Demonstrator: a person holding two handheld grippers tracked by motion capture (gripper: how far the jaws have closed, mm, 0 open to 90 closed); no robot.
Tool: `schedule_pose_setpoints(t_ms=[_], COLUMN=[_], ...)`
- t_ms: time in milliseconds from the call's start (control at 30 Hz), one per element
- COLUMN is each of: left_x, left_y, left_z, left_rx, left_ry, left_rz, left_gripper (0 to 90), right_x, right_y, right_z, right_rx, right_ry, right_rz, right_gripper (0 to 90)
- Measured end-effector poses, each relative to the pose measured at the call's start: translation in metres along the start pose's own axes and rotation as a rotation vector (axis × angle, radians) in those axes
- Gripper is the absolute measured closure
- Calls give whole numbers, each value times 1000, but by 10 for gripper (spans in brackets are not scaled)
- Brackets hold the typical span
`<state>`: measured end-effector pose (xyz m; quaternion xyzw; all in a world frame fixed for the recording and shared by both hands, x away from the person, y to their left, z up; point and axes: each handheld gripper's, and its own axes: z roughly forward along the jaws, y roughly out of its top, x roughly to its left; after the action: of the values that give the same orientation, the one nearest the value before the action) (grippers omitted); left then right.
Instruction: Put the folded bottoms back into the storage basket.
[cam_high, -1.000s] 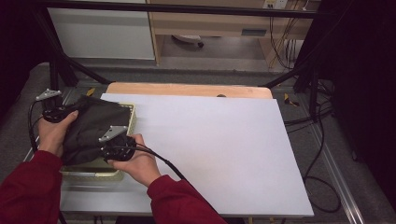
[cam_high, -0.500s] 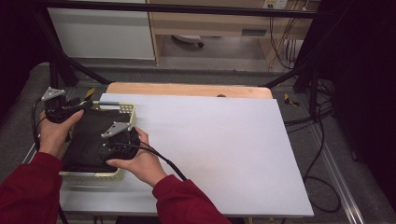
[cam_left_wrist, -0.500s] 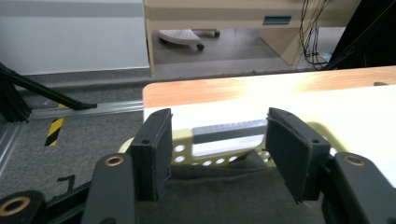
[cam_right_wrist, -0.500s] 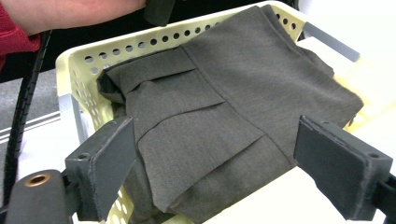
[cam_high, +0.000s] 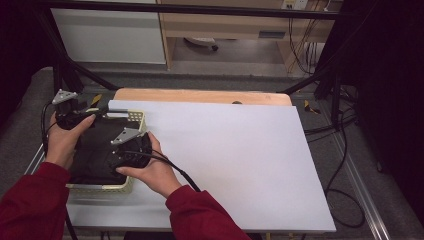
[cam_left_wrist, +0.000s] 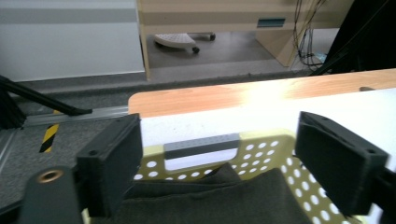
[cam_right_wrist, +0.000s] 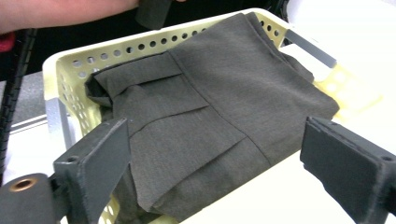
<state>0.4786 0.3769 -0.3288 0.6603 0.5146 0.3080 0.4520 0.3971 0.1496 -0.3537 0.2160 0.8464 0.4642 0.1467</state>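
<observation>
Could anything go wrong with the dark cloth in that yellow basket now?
Maybe. One edge of the folded dark cloth hangs over the rim of the yellow basket, so it might slide out or unfold. Both tongs, left and right, have just been opening and hold nothing; reaching in again could snag the cloth or nudge the light basket.

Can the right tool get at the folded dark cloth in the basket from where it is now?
Probably yes. The right tool stands open just above the dark cloth, which lies uncovered in the yellow basket; nothing sits between its jaws and the fabric.
</observation>
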Motion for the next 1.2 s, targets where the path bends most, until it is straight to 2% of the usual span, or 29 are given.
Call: schedule_pose_setpoints(t_ms=[67,133,200,267,333,500,600,767,1000,1200], left_x=[-1,-2,-3,-7,-10,-12,-9,-15,-27,-41], left_y=[0,0,0,1,1,-1,-4,-9,-17,-21], left_z=[-1,-3,-8,-13,-19,-29,-33,-40,-49,-62], left_rx=[-2,-10,-20,-8,-12,-28,-39,-47,-48,-65], left_ry=[4,10,22,36,28,15,12,3,-26,-44], left_rz=[10,0,-18,-24,-25,-33,-59,-37,-39,-30], left_gripper=[110,95,95,100,99,90,87,74,75,72], right_x=[0,0,-2,-4,-6,-15,-23,-35,-44,-52], right_y=[0,0,-1,-1,-2,-11,-20,-24,-24,-25], right_z=[0,-1,-3,-6,-11,-26,-31,-38,-46,-54], right_rx=[4,7,13,16,16,11,16,11,-8,-23], right_ry=[-34,-77,-77,-78,-77,-39,-42,-23,4,-38], right_rz=[-3,-9,-1,-2,2,21,34,61,82,78], right_gripper=[52,39,29,26,37,64,64,61,95,85])
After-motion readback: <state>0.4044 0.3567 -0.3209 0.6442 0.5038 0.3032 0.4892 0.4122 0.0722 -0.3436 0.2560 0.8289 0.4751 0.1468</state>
